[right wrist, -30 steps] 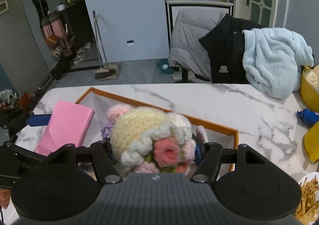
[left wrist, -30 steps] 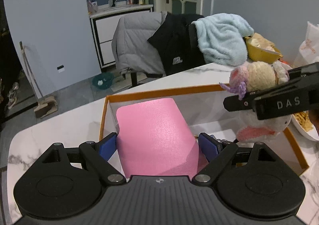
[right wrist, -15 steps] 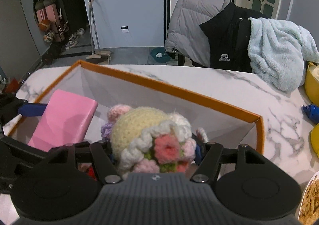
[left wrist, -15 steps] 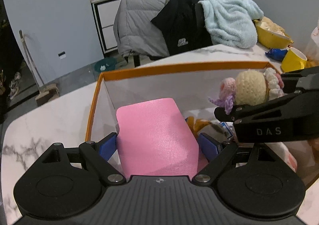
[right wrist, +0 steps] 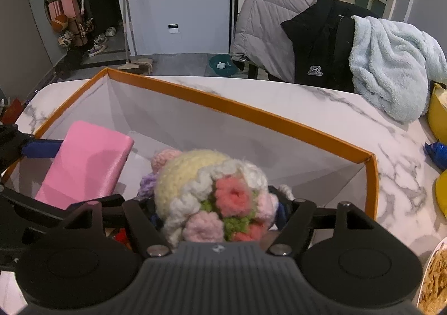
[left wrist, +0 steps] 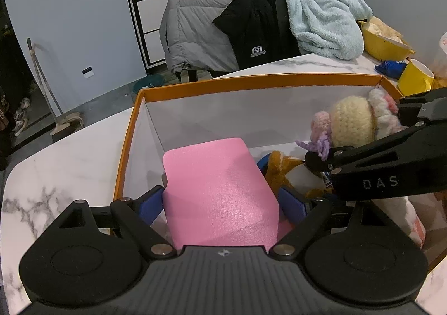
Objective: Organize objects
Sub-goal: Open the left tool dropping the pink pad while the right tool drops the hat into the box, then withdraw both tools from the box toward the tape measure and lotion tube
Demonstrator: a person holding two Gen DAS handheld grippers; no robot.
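An orange-rimmed white box (left wrist: 251,81) stands on the marble table (left wrist: 69,161). My left gripper (left wrist: 220,200) is shut on a flat pink case (left wrist: 218,183), its blue pads pressing both sides, low inside the box's left end. The case also shows in the right wrist view (right wrist: 83,164). My right gripper (right wrist: 218,211) holds a crochet doll (right wrist: 206,189) with a cream head and pink flowers inside the box (right wrist: 251,111). Its jaws are opening, with the doll still between them and touching the pads. An orange plush toy (left wrist: 282,167) lies on the box floor between the two grippers.
A yellow mug (left wrist: 415,79), a yellow bowl (left wrist: 382,44) and a blue packet (left wrist: 389,66) sit on the table right of the box. A plate of fries (right wrist: 435,276) is at the near right. A chair draped with jackets and a light-blue blanket (left wrist: 324,21) stands behind the table.
Both grippers have sunk from above the rim down into the box, carrying the pink case and the doll. The right fingers stand slightly wider around the doll.
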